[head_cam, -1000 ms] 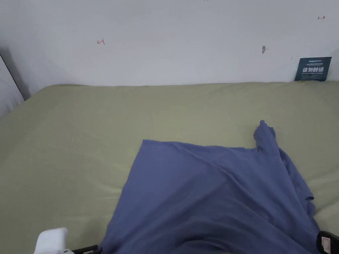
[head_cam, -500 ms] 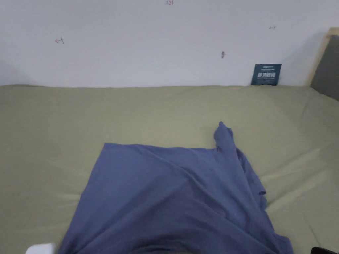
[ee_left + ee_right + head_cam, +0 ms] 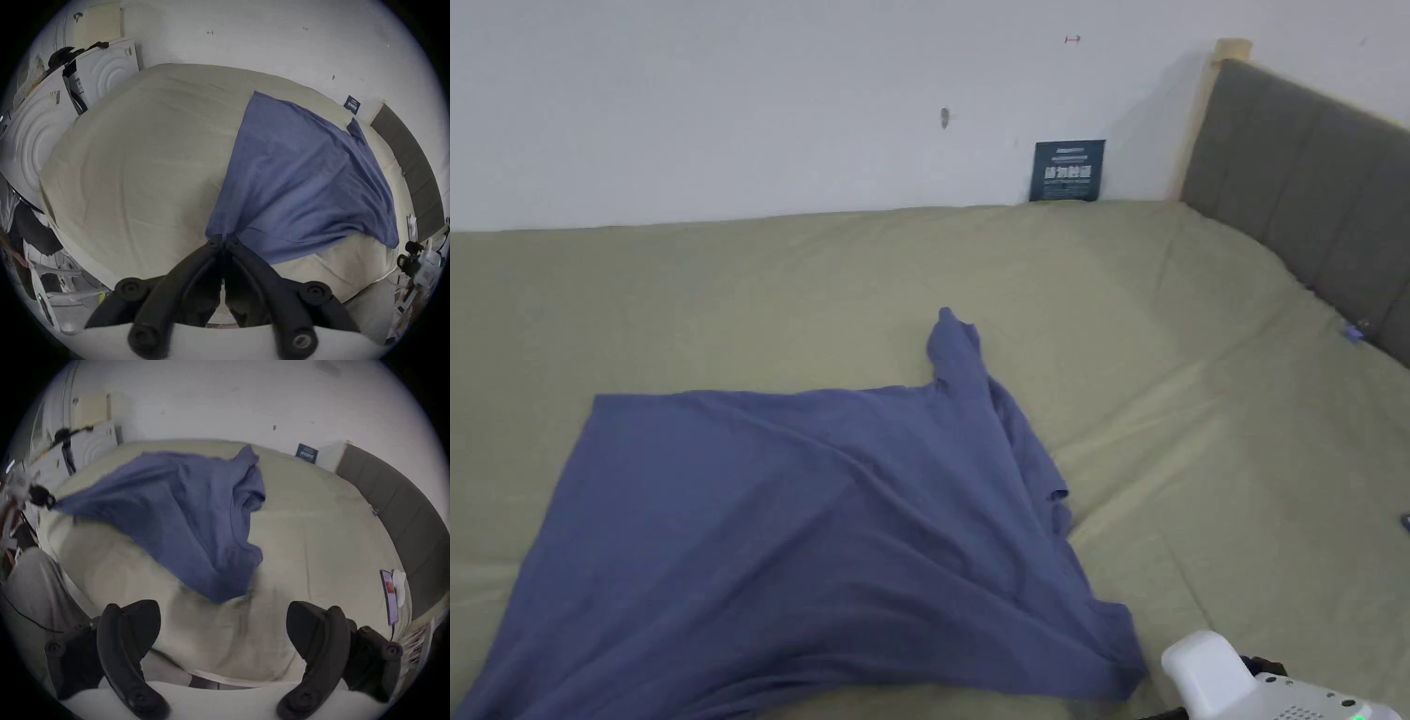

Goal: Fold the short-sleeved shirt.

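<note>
Shirt [image 3: 304, 175] corner pinched by left gripper [image 3: 222, 240]; right gripper [image 3: 224, 625] fingers [image 3: 136, 623] apart

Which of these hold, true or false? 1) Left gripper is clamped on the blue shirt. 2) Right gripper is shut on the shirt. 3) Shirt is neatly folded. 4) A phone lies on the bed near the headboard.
1) True: the left gripper has its jaws closed on a corner of the blue shirt.
2) False: the right gripper is open, with no cloth between its jaws.
3) False: it lies spread and rumpled on the bed.
4) True: the phone lies by the headboard.
</note>
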### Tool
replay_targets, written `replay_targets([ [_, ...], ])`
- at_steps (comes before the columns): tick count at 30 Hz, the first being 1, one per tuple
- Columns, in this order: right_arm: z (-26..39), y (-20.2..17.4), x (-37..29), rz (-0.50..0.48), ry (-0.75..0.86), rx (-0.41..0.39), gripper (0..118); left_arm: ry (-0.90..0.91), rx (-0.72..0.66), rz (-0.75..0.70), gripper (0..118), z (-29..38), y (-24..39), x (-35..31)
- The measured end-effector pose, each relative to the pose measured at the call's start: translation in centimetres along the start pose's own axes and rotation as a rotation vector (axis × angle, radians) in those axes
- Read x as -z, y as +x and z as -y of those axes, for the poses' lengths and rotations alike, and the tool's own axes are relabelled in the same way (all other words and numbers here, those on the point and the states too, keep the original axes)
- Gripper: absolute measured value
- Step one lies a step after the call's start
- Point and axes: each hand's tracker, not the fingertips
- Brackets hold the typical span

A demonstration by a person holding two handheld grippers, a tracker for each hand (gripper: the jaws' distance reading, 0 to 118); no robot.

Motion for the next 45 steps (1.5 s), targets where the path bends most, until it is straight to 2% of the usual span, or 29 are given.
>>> replay_targets([
  [3, -0.6, -0.1, 1.2, -0.092, 0.054, 0.071, 108, -0.009, 0.012, 0.000, 0, 0.2, 0.4, 0.0],
  [5, -1.3, -0.3, 1.8, -0.071, 0.096, 0.109, 107, -0.015, 0.006, 0.005, 0, 0.2, 0.5, -0.2],
  [7, -2.0, -0.1, 2.9, -0.096, 0.089, 0.102, 103, -0.026, -0.003, 0.008, 0, 0.1, 0.5, -0.2],
  [8, -2.3, -0.2, 3.4, -0.113, 0.070, 0.100, 90, -0.026, -0.007, 0.008, 0, 0.0, 0.4, -0.3],
  [9, -2.4, -0.3, 3.7, -0.128, 0.051, 0.106, 59, -0.024, -0.008, 0.010, 0, -0.2, 0.5, -0.4],
  [10, -2.5, -0.5, 3.6, -0.116, 0.048, 0.099, 13, -0.023, -0.007, 0.008, 0, -0.3, 0.5, -0.5],
  [11, -2.4, -0.9, 3.5, -0.046, 0.055, 0.064, 8, -0.021, -0.005, 0.006, 0, -0.4, 0.5, -0.5],
  [12, -2.0, -1.4, 3.0, -0.023, 0.096, 0.049, 8, -0.019, -0.004, 0.006, 0, -0.5, 0.5, -0.7],
  [14, -2.1, -1.2, 2.5, -0.118, 0.056, 0.092, 8, -0.014, -0.002, 0.010, 0, -0.8, 0.6, -0.9],
  [17, -1.8, -1.2, 1.3, -0.110, 0.083, 0.106, 8, -0.007, -0.011, 0.017, 0, -1.0, 0.0, -0.6],
  [21, -2.7, -0.5, -1.8, -0.169, 0.163, 0.187, 8, 0.010, -0.053, 0.055, 0, -0.9, -0.7, -1.7],
  [24, -3.7, -0.4, -3.7, -0.163, 0.176, 0.166, 8, 0.027, -0.072, 0.082, 0, -0.8, -1.2, -2.9],
  [31, -4.9, 0.1, -6.8, -0.206, 0.175, 0.178, 8, 0.066, -0.090, 0.092, 0, 0.1, -2.4, -5.8],
  [41, -2.1, -0.7, -8.3, -0.219, 0.113, 0.186, 8, 0.045, -0.066, 0.094, 0, 2.4, -3.2, -7.7],
  [45, -1.1, -0.6, -8.9, -0.247, 0.086, 0.215, 8, 0.021, -0.082, 0.108, 0, 3.2, -3.8, -8.4],
])
